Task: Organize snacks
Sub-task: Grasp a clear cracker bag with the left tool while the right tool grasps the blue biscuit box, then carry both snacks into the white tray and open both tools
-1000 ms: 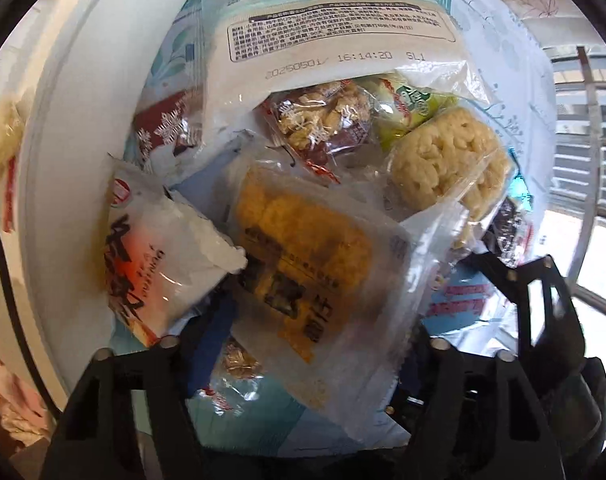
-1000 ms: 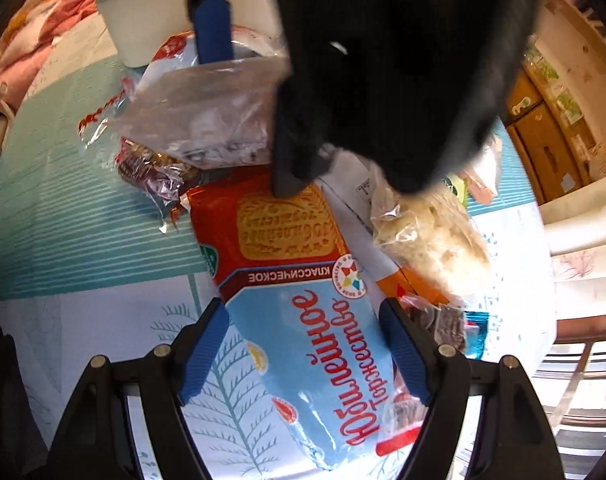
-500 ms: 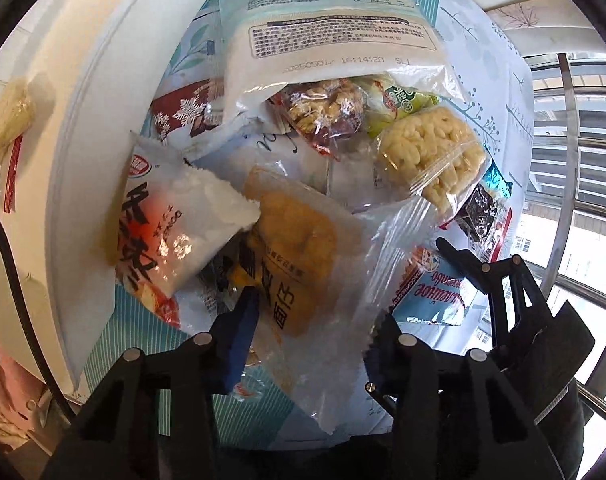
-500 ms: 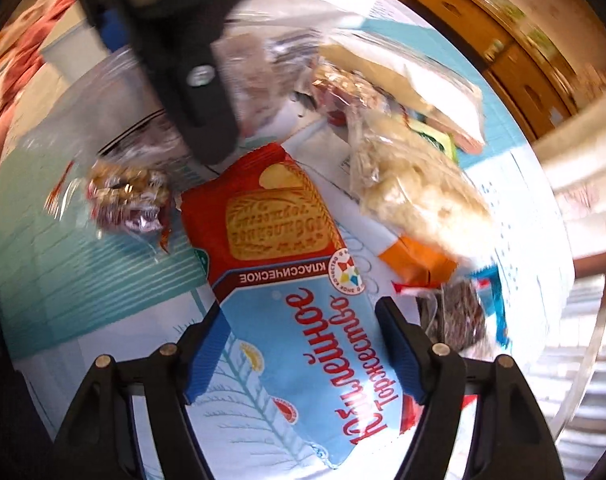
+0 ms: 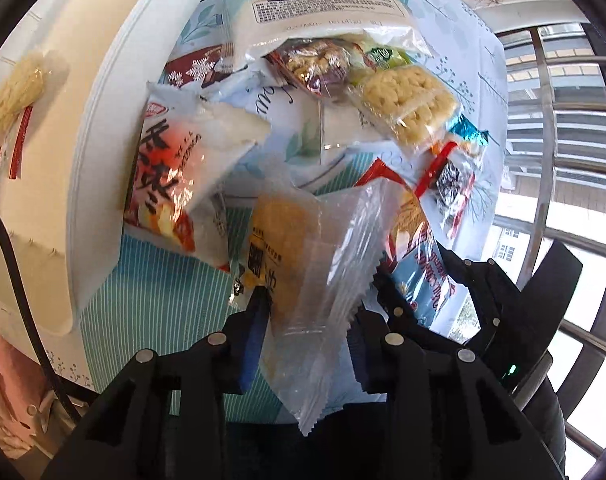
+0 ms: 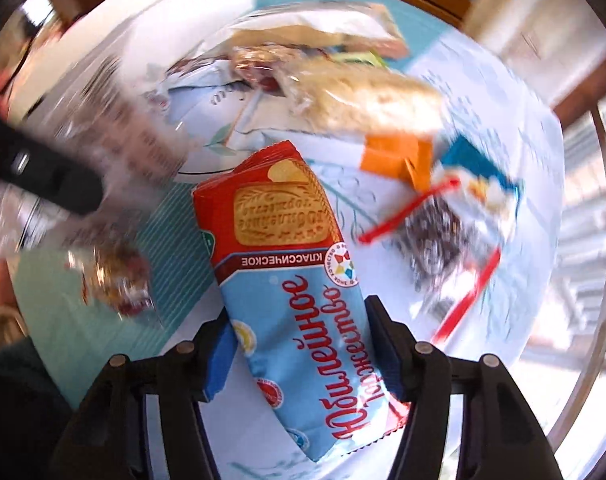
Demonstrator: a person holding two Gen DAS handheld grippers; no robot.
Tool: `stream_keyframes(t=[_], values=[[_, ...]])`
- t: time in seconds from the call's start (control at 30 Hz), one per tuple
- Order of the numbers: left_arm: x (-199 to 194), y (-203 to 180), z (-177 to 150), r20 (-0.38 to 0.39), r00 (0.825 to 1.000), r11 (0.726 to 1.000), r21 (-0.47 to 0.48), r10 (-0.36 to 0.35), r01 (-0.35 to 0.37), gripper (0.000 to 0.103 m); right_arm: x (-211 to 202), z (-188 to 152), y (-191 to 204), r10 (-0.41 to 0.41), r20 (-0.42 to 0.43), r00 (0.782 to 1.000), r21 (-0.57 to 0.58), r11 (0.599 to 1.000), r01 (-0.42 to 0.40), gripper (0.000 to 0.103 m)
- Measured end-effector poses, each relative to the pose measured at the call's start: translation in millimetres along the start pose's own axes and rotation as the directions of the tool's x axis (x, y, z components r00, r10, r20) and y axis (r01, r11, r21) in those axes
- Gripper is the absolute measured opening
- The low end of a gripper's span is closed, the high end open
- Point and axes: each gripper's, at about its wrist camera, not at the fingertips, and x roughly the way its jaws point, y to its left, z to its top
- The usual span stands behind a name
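My left gripper (image 5: 315, 300) points down and its jaws are closing on a clear packet with a yellow cake (image 5: 299, 256), which hangs lifted above the tablecloth. The blue pads press its lower part. My right gripper (image 6: 299, 320) also points down, and its jaws are closing on a red and blue biscuit pack (image 6: 287, 248); both pads touch its sides. The same biscuit pack (image 5: 427, 272) and the right gripper's black body (image 5: 503, 300) show at the lower right of the left wrist view. The left gripper's blurred black body (image 6: 43, 176) shows at the left of the right wrist view.
A white tray (image 5: 95, 160) stands at the left with a pale snack (image 5: 15, 92) inside. Loose on the cloth lie a red and white packet (image 5: 171, 168), a large white bag (image 5: 315, 0), a rice crisp packet (image 5: 411, 108), a nut packet (image 5: 315, 64) and a dark seed packet (image 5: 451, 184). Window bars run along the right.
The left jaws have closed on the clear cake packet and lifted it off the pile. The right gripper has rolled, its jaws narrowing onto the biscuit pack, which turned with it.
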Motion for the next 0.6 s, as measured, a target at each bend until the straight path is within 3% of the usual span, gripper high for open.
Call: stream_keyframes(t=[0.27,0.6], values=[[-26.5,-5.3,-30.2,0.019,1.0,0.998,0.068,-0.004,0.003,0.032,-2.2,-30.5,-14.9,0.136,0.027,0.99,0.204,0.969,-0.139,0.056],[-73.6,-20.7,-51.5,0.103,0.995,0.986,0.164,-0.006,-0.011,0.032,-41.3,-54.0,0.2,0.178,0.166,0.97,0.297,0.929,-0.221,0.055]])
